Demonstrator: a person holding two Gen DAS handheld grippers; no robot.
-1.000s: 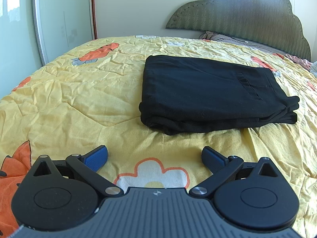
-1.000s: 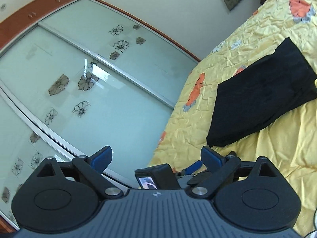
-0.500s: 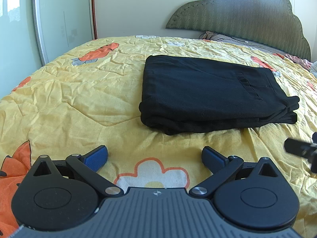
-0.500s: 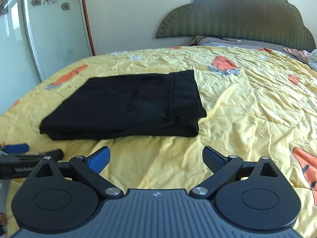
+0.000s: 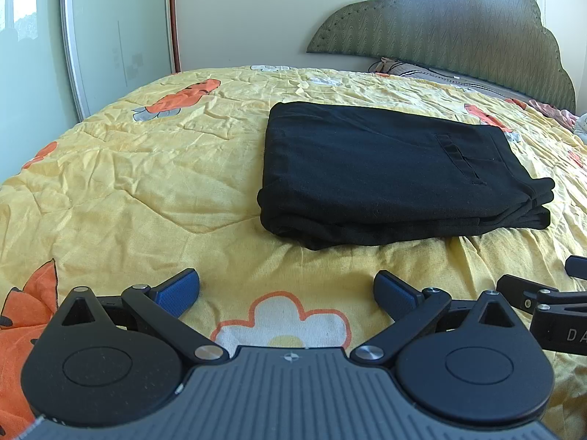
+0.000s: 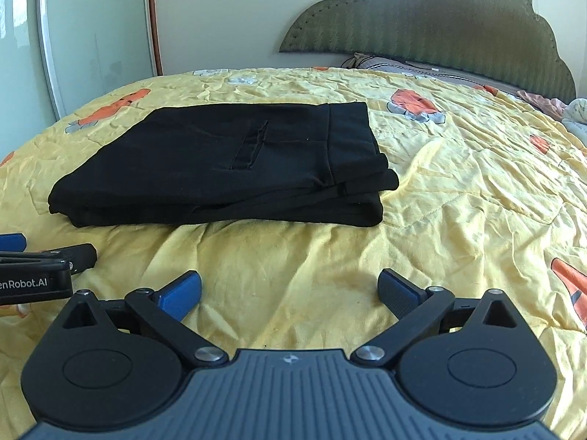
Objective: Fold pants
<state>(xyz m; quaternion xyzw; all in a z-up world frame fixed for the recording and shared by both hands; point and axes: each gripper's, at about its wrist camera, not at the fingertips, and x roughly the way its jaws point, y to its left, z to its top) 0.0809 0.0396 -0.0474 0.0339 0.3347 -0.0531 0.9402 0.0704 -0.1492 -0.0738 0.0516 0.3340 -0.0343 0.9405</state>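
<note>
Black pants (image 5: pixel 385 168) lie folded into a flat stack of layers on the yellow quilt (image 5: pixel 146 183), a pocket slit on top. My left gripper (image 5: pixel 286 286) hovers low over the quilt in front of the stack, open and empty. The right gripper's black arm (image 5: pixel 532 293) pokes in at that view's right edge. In the right wrist view the pants (image 6: pixel 220 168) sit ahead and to the left. My right gripper (image 6: pixel 290 286) has its jaws opening wide with nothing between them. The left gripper (image 6: pixel 47 260) shows at the left edge.
The quilt (image 6: pixel 458 183) is wrinkled, with orange carrot and flower prints. A green padded headboard (image 5: pixel 458 36) and a pillow (image 6: pixel 403 66) stand at the far end. Glass wardrobe doors (image 5: pixel 110 36) line the left side. Loose cloth (image 6: pixel 550 104) lies at the far right.
The right gripper swung down from facing the wardrobe doors to facing the pants, and settled beside the left gripper. The left gripper and the pants stayed put.
</note>
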